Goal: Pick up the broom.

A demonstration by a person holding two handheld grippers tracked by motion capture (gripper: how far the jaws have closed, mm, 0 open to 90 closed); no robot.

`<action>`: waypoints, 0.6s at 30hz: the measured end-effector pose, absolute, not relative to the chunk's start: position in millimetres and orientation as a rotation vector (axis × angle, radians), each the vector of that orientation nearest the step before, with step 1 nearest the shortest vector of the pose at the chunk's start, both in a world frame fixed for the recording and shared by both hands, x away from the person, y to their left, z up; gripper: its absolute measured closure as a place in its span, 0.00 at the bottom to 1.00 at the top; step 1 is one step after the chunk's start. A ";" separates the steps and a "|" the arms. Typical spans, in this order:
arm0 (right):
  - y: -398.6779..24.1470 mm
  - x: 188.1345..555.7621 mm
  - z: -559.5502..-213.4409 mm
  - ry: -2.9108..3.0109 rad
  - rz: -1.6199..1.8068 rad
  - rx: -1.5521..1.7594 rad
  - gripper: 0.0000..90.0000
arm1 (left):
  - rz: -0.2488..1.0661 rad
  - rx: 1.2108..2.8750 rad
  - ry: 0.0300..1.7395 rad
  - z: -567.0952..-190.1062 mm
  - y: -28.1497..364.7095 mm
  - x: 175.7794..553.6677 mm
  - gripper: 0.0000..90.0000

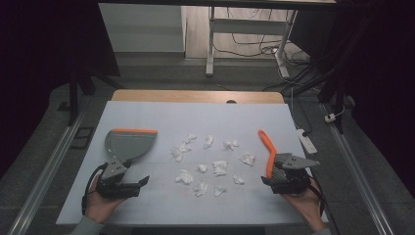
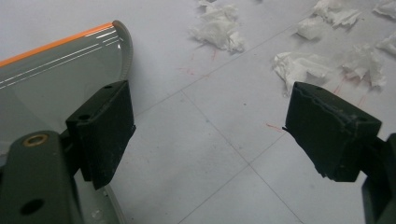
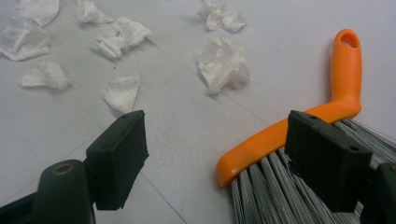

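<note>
A grey dustpan (image 1: 128, 142) with an orange edge lies at the table's left; its pan (image 2: 51, 79) shows behind my left jaw. An orange-handled brush (image 1: 267, 147) lies at the right, its handle (image 3: 322, 107) and grey bristles (image 3: 280, 191) under my right jaw. Several crumpled white paper scraps (image 1: 219, 167) are scattered between them, such as one scrap (image 2: 219, 32) and another scrap (image 3: 223, 65). My left gripper (image 1: 128, 186) is open just in front of the dustpan, holding nothing. My right gripper (image 1: 286, 175) is open beside the brush head, holding nothing.
The white table top (image 1: 195, 117) has a wooden strip (image 1: 195, 96) along its far edge. A white power strip (image 1: 307, 140) lies off the table's right side. Desk legs (image 1: 210, 44) and cables (image 1: 293, 73) stand on the floor beyond.
</note>
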State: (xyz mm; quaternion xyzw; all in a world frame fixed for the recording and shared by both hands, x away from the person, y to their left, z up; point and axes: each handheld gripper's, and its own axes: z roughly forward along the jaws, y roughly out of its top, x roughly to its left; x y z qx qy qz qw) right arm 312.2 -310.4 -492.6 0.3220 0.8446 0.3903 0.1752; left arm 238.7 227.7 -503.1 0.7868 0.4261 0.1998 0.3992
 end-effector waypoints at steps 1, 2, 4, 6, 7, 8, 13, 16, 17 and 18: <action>-310.4 312.2 -492.6 2.395 1.101 0.908 0.24 | 0.509 1.988 1.078 -502.9 227.9 238.9 0.18; -310.1 311.8 -492.6 2.395 1.096 0.906 0.24 | 0.509 1.988 1.078 -502.9 227.9 238.9 0.18; -309.5 311.4 -492.6 2.396 1.086 0.900 0.24 | 0.512 1.990 1.077 -502.7 227.9 239.2 0.18; -309.0 311.0 -492.4 2.393 1.081 0.898 0.24 | 0.513 1.990 1.076 -502.3 228.3 239.6 0.18; -309.1 310.8 -492.2 2.392 1.082 0.901 0.24 | 0.514 1.989 1.077 -502.3 228.5 239.8 0.18; -309.1 310.8 -492.2 2.392 1.082 0.901 0.24 | 0.514 1.988 1.079 -502.4 228.5 239.7 0.18; -308.2 311.1 -490.9 2.396 1.073 0.907 0.24 | 0.521 1.993 1.069 -502.4 227.0 240.0 0.18; -306.9 311.8 -490.8 2.405 1.061 0.912 0.25 | 0.524 1.998 1.068 -502.5 226.0 241.9 0.18; -306.8 311.9 -490.7 2.410 1.056 0.909 0.25 | 0.525 1.999 1.069 -502.7 225.6 242.3 0.18; -306.4 311.7 -490.5 2.411 1.058 0.912 0.25 | 0.524 2.000 1.069 -502.9 225.4 242.7 0.18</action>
